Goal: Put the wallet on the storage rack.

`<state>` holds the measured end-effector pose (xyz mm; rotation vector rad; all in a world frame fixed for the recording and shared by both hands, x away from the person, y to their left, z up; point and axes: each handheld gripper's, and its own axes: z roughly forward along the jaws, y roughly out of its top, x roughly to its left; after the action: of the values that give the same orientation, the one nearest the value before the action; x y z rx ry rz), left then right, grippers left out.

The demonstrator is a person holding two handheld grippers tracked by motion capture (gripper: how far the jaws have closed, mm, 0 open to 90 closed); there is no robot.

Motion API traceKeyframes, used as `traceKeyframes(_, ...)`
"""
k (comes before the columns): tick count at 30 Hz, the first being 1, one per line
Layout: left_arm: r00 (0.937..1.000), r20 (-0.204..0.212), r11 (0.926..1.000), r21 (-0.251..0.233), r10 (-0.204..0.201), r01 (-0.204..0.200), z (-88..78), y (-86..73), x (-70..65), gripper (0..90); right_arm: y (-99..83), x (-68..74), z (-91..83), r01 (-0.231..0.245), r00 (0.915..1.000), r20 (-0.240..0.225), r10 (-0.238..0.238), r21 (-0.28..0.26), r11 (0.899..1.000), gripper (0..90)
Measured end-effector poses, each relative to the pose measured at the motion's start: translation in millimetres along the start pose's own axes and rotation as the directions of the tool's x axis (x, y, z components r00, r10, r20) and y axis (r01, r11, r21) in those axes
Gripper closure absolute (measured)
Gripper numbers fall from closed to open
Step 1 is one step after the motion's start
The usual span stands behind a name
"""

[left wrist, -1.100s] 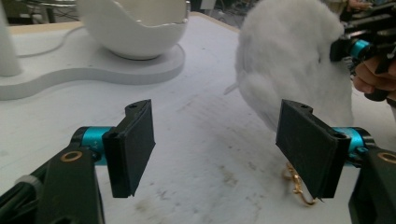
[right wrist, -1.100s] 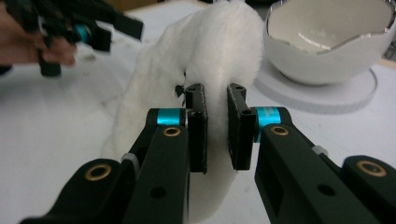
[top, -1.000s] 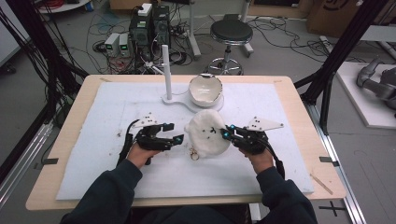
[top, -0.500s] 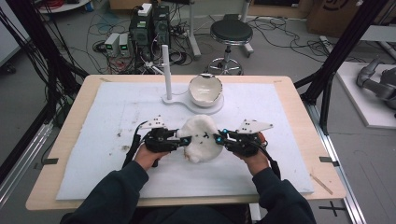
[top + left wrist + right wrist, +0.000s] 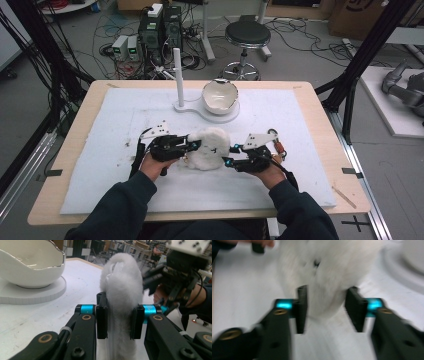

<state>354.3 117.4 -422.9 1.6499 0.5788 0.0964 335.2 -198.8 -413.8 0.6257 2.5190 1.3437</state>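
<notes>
A fluffy white plush piece (image 5: pixel 210 149) lies on the white mat between both hands. My left gripper (image 5: pixel 192 146) reaches in from the left and is shut on its edge. In the left gripper view both pads squeeze the fur (image 5: pixel 120 290) between them (image 5: pixel 119 321). My right gripper (image 5: pixel 229 155) is at the plush's right side. Its jaws have just been opening, and in the blurred right gripper view they stand apart (image 5: pixel 328 308) with the plush (image 5: pixel 324 272) between them, unpressed. The right gripper (image 5: pixel 152 277) also appears beyond the plush in the left gripper view.
A white bowl (image 5: pixel 219 95) with a wavy rim sits on a round white base (image 5: pixel 220 116) behind the plush, joined to an upright white post (image 5: pixel 178 70). The white mat (image 5: pixel 300 125) covers most of the wooden table (image 5: pixel 330 120). A stool and cables lie beyond the far edge.
My left gripper moved right to the plush and closed on its edge. My right gripper, shut on the plush before, has spread its jaws and shifted slightly toward the person.
</notes>
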Motion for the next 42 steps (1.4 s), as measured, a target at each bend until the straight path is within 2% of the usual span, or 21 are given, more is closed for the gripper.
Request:
traceKeyframes(1, 1.0, 0.0, 1.0, 0.0, 0.0, 0.0, 0.0, 0.0, 0.0, 73.1, 0.0, 0.0, 0.0, 0.0, 1.0, 0.0, 0.0, 0.0, 1.0, 52.2)
traceKeyframes(5, 0.9989, 0.045, 0.9999, 0.01, 0.008, -0.009, 3.2, -0.7, -3.8, 73.1, 5.5, -9.5, -6.8, -0.005, 0.9976, 0.068, 0.011, -0.091, 0.996, 40.2)
traceKeyframes(7, 0.9986, 0.052, 0.9998, 0.015, 0.012, -0.013, 3.1, -0.1, -4.1, 73.2, 8.6, -12.5, -7.8, -0.001, 0.9983, 0.058, 0.008, -0.126, 0.992, 40.5)
traceKeyframes(9, 0.9982, 0.059, 0.9999, 0.016, 0.006, -0.007, 3.0, -0.3, -3.5, 73.2, 10.5, -12.7, -6.6, 0.013, 0.999, 0.045, -0.007, -0.127, 0.992, 44.7)
traceKeyframes(10, 0.9978, 0.066, 0.9998, 0.02, 0.006, -0.007, 3.4, -0.5, -4.0, 73.1, 12.5, -11.3, -3.9, 0.043, 0.9989, 0.025, -0.04, -0.122, 0.992, 53.1)
traceKeyframes(11, 0.9978, 0.066, 0.9998, 0.02, 0.006, -0.007, 3.4, -0.5, -4.0, 72.9, 12.5, -11.3, -3.9, 0.043, 0.9989, 0.025, -0.04, -0.122, 0.992, 53.1)
traceKeyframes(12, 0.998, 0.062, 0.9997, 0.023, 0.012, -0.013, 3.8, -0.7, -4.0, 71.0, 14.1, -8.1, -2.0, 0.088, 0.9961, 0.011, -0.087, -0.101, 0.991, 67.2)
traceKeyframes(13, 0.9987, 0.05, 0.9995, 0.031, 0.008, -0.01, 4.1, -1.0, -4.1, 71.0, 14.1, -8.1, -2.0, 0.088, 0.9961, 0.011, -0.087, -0.101, 0.991, 67.2)
traceKeyframes(15, 0.9997, 0.016, 0.9979, 0.063, -0.018, 0.017, 6.9, -3.3, -2.3, 58.0, 14.2, -7.7, -3.2, 0.102, 0.9947, 0.017, -0.101, -0.09, 0.991, 73.8)
traceKeyframes(17, 0.9996, -0.021, 0.9917, 0.127, -0.017, 0.02, 11.4, -7.4, -0.9, 42.7, 13.0, -9.3, -4.8, 0.107, 0.9942, 0.019, -0.106, -0.075, 0.991, 74.5)
traceKeyframes(18, 0.9997, -0.024, 0.987, 0.16, -0.008, 0.012, 14.0, -9.8, -1.3, 41.2, 11.3, -10.6, -6.6, 0.116, 0.993, 0.029, -0.115, -0.061, 0.991, 74.5)
traceKeyframes(21, 0.9991, -0.004, 0.9745, 0.221, 0.042, -0.04, 19.9, -13.9, -6.2, 45.7, 9.6, -11.0, -8.8, 0.119, 0.9926, 0.03, -0.117, -0.05, 0.992, 74.4)
traceKeyframes(22, 0.9979, 0.0, 0.9722, 0.226, 0.065, -0.063, 20.3, -14.2, -8.0, 57.5, 7.9, -12.8, -10.7, 0.124, 0.9918, 0.035, -0.123, -0.036, 0.992, 74.3)
traceKeyframes(26, 0.9983, 0.0, 0.9784, 0.199, 0.059, -0.058, 14.8, -10.8, -5.2, 70.5, 5.4, -14.9, -14.9, 0.13, 0.9912, 0.031, -0.129, -0.017, 0.991, 74.1)
traceKeyframes(29, 0.9959, 0.002, 0.9776, 0.191, 0.09, -0.089, 12.9, -8.8, -6.9, 72.9, 5.7, -14.6, -16.0, 0.131, 0.9912, 0.02, -0.131, -0.017, 0.991, 72.5)
traceKeyframes(31, 0.9942, 0.007, 0.9769, 0.185, 0.108, -0.107, 12.7, -8.2, -8.3, 74.1, 7.1, -14.6, -16.1, 0.121, 0.9926, 0.013, -0.12, -0.021, 0.992, 64.8)
traceKeyframes(32, 0.9929, 0.014, 0.9762, 0.181, 0.118, -0.119, 12.3, -7.5, -8.8, 74.7, 9.0, -15.2, -16.2, 0.096, 0.995, 0.033, -0.094, -0.045, 0.994, 52.9)
traceKeyframes(35, 0.9892, 0.033, 0.9715, 0.186, 0.143, -0.146, 12.4, -6.3, -11.3, 74.8, 11.4, -15.4, -17.0, 0.099, 0.9946, 0.037, -0.097, -0.061, 0.993, 55.1)
traceKeyframes(36, 0.9889, 0.038, 0.9718, 0.183, 0.144, -0.148, 12.4, -6.2, -11.7, 74.7, 12.2, -14.7, -16.1, 0.11, 0.9935, 0.033, -0.108, -0.058, 0.992, 61.1)
traceKeyframes(40, 0.9922, -0.008, 0.9771, 0.175, 0.124, -0.121, 9.1, -4.1, -8.6, 71.6, 11.8, -12.1, -13.9, 0.147, 0.9891, 0.017, -0.146, -0.021, 0.989, 72.3)
traceKeyframes(42, 0.9917, -0.018, 0.9765, 0.178, 0.127, -0.122, 8.4, -3.7, -8.0, 70.6, 12.1, -11.6, -13.9, 0.154, 0.988, 0.019, -0.153, -0.019, 0.988, 73.3)
